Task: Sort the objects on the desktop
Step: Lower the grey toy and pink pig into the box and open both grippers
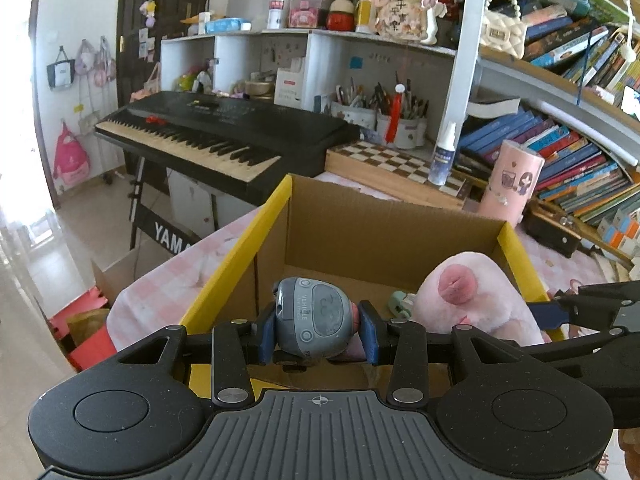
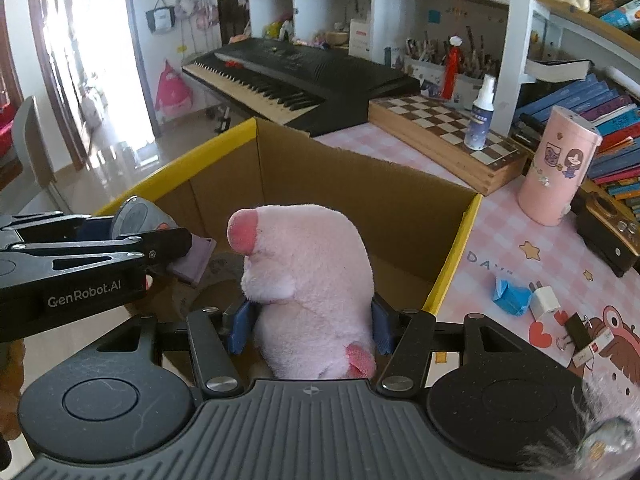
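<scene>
1. While both hover over the cardboard box (image 2: 360, 196), the left gripper (image 1: 318, 330) has its fingers clamped on a grey gadget (image 1: 316, 316).
2. Right gripper (image 2: 308, 324) – fingers squeezing the pink plush pig (image 2: 312, 280), just right of the gadget.

Both tools are gripping, side by side and tilting downward.
The left tool (image 1: 319, 330) is pinching a grey vehicle-shaped toy (image 1: 314, 316) between nearly closed blue pads (image 1: 370, 330); the right tool (image 2: 310, 324) is clamping a pink plush pig (image 2: 310, 280) at about half opening, its jaws pressing into the plush flanks.
</scene>
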Demonstrator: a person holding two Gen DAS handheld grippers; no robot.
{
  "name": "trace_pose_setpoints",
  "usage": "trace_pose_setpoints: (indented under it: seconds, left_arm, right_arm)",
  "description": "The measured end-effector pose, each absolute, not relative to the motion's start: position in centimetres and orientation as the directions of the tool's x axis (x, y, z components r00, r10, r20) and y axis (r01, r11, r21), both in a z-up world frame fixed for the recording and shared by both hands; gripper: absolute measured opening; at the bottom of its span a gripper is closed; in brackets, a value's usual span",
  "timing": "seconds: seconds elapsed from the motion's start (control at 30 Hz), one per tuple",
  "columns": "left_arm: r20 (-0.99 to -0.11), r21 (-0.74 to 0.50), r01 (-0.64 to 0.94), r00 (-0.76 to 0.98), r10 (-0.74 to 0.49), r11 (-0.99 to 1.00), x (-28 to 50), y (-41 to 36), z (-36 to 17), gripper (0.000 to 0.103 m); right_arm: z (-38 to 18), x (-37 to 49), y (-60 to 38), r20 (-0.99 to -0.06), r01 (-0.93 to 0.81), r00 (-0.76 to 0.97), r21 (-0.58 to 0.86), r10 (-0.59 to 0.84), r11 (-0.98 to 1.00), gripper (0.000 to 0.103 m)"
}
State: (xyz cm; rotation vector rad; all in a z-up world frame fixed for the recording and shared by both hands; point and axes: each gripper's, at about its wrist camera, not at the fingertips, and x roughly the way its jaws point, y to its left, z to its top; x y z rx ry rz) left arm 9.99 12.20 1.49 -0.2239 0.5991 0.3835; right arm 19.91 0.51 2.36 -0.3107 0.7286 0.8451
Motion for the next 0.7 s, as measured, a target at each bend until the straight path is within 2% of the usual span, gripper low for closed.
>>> trace_pose_setpoints:
  seconds: [0.7]
  left_arm:
    - [-0.618,-0.037,-0.402,0.728,0.295,0.915,11.8,11.7,0.5,0.040]
  right_arm:
    - [0.9,21.7,3.0,-0.746,-0.849,0.380,-0.045,0.547,0.527,0.058]
